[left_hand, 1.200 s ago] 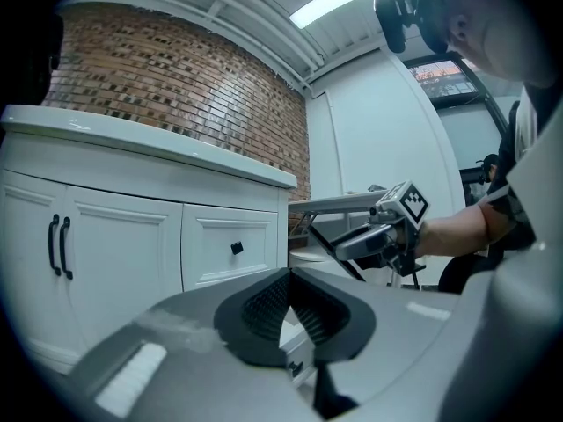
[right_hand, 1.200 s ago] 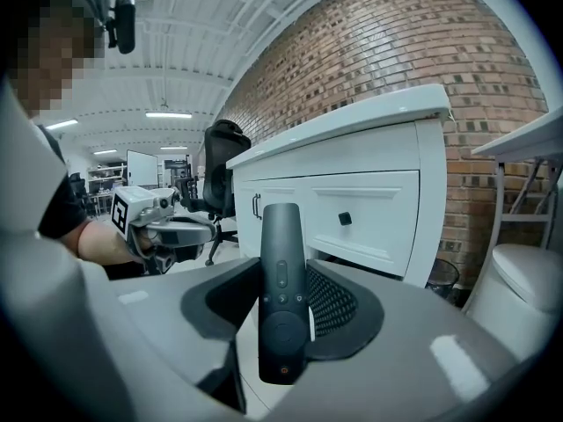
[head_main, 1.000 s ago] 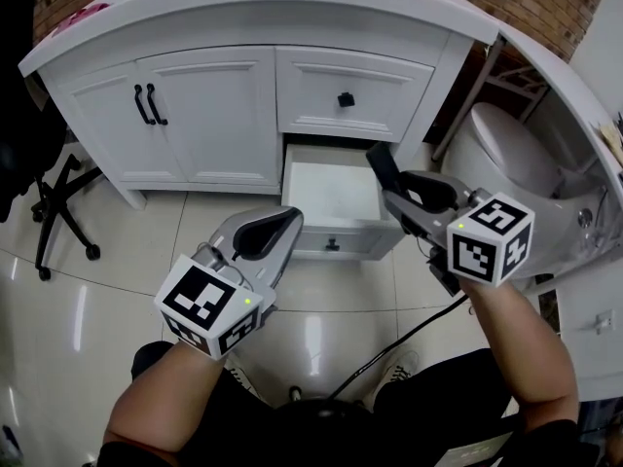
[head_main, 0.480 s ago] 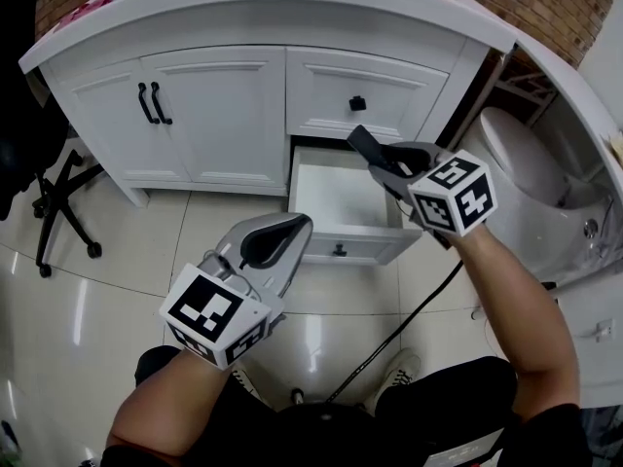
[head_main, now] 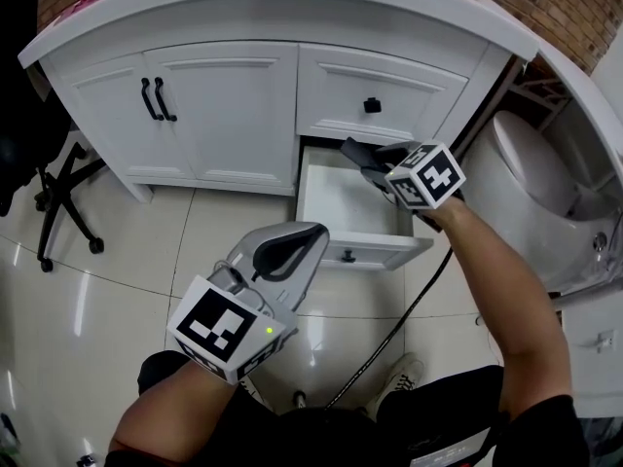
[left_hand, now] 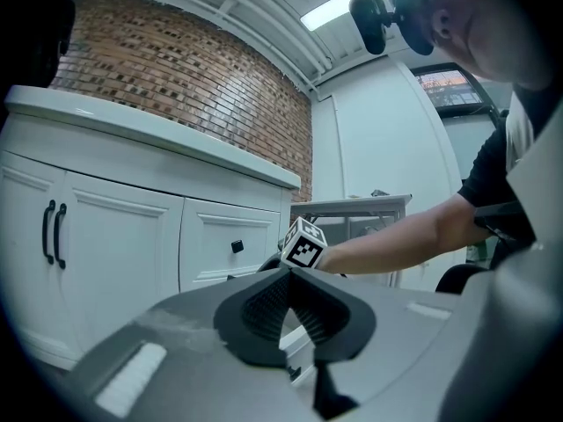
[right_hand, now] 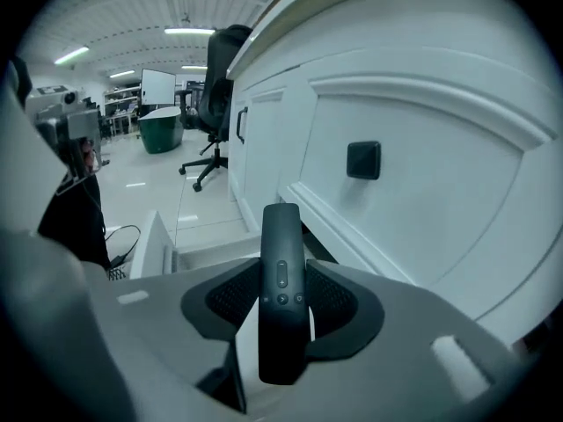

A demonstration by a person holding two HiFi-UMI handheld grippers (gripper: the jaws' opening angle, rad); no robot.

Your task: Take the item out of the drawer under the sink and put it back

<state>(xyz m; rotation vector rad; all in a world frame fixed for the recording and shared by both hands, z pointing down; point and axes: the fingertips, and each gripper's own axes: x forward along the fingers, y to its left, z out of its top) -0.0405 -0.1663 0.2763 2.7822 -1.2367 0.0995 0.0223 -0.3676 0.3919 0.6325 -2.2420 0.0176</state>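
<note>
one black remote (right_hand: 281, 236) marked "+" is clamped in the right gripper (head_main: 375, 163) by the drawer (head_main: 375, 253); left gripper (head_main: 310, 232) closed, empty.

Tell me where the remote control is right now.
In the head view, the remote control sits right of centre, clamped in the right gripper over the open drawer, below the closed upper drawer.

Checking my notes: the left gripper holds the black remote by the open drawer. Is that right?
Not quite. The right gripper holds the black remote by the open drawer, as the right gripper view shows. The left gripper is shut on nothing.
</note>
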